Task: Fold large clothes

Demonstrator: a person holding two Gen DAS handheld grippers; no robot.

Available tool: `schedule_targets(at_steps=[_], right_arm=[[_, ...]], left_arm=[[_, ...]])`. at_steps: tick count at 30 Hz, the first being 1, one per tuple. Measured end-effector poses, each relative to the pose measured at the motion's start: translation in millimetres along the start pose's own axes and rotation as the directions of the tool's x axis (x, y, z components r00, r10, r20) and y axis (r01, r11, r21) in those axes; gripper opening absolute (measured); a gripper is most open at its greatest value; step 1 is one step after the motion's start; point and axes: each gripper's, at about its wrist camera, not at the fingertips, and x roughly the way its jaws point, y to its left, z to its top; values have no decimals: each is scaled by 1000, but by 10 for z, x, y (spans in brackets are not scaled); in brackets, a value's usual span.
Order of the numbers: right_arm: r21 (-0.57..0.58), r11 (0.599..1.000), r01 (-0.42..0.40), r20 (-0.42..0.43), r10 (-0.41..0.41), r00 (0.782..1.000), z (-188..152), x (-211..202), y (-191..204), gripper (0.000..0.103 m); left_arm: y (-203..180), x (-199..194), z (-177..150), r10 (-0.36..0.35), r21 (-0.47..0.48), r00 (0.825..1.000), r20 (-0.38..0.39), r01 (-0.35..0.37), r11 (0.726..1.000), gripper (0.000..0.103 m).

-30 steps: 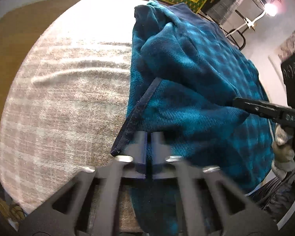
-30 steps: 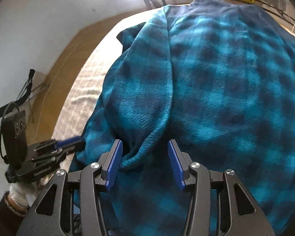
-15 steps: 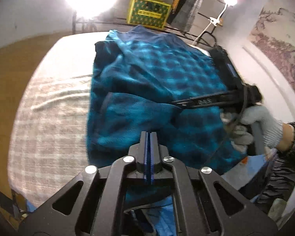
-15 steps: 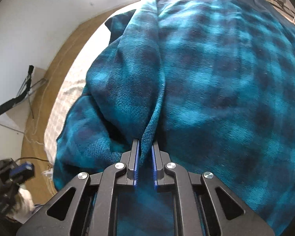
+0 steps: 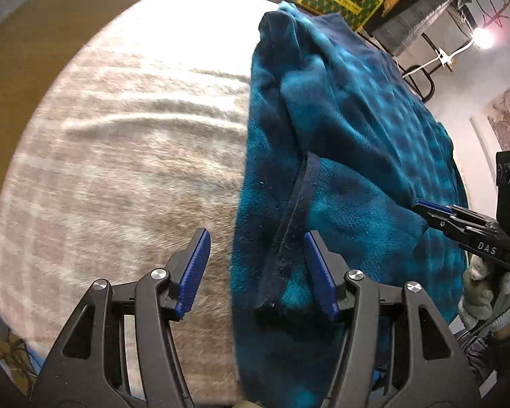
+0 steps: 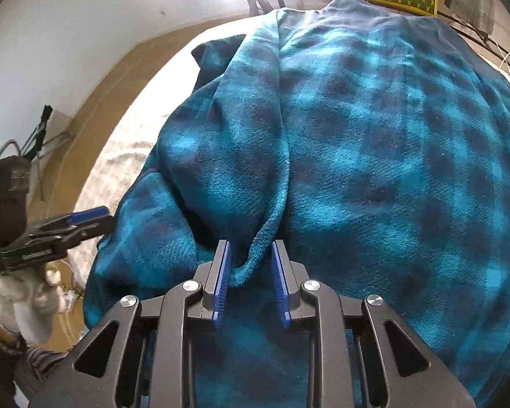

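Left wrist: left gripper (image 5: 255, 265) fingers opening around fleece garment (image 5: 357, 170) hem; right gripper (image 6: 250, 272) fingers opening, loose fold between

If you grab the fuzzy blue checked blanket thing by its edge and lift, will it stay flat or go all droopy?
Probably droopy: the blue checked fleece garment already lies in soft folds and bunches. It looks fuzzy, so likely grippy, not slippery. It won't roll.

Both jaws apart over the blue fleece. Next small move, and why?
Probably close the left hand-held gripper on the dark hem: its jaws are opening with that edge between them, unpressed. The right hand-held gripper, also opening, straddles a fold of the fleece without pinching it.
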Motion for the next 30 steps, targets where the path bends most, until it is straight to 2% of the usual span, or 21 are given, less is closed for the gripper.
schedule_targets(at_steps=[4, 10, 13, 15, 17, 18, 21, 25, 26, 29, 30], right_arm=[[-9, 1000, 6, -11, -6, 1000, 12, 75, 5, 23], [10, 1000, 1, -37, 0, 999, 32, 196, -9, 23], [0, 1000, 1, -38, -1, 999, 44, 217, 21, 22], [-6, 1000, -1, -36, 0, 999, 50, 219, 31, 18], [-5, 1000, 0, -37, 0, 999, 56, 226, 30, 17], [-4, 1000, 2, -39, -2, 999, 56, 221, 22, 17], [-2, 1000, 3, -38, -3, 999, 47, 203, -7, 17], [5, 1000, 5, -41, -4, 999, 20, 200, -27, 15], [5, 1000, 8, -41, -7, 999, 15, 194, -22, 15], [-19, 1000, 18, -34, -18, 999, 6, 163, 30, 15], [-28, 999, 21, -32, -22, 999, 14, 156, 62, 15]], left_arm=[[-177, 27, 29, 44, 84, 998, 39, -47, 995, 59], [-349, 194, 153, 36, 136, 999, 35, -41, 990, 57], [-402, 285, 154, 51, 196, 998, 27, -55, 979, 11], [-446, 238, 139, 58, 229, 997, 41, -66, 971, 9], [-453, 109, 126, 25, 215, 998, 66, -38, 976, 8], [-447, -15, 114, 12, 202, 996, 94, -30, 979, 8], [-504, -311, 36, 0, 252, 987, 161, -41, 967, 8], [-510, -409, -20, -26, 243, 987, 159, -13, 970, 7], [-525, -415, -34, -11, 252, 986, 167, -32, 967, 8], [-567, -343, -33, 101, 296, 977, 188, -154, 943, 9], [-540, -308, -1, 113, 294, 977, 180, -164, 942, 9]])
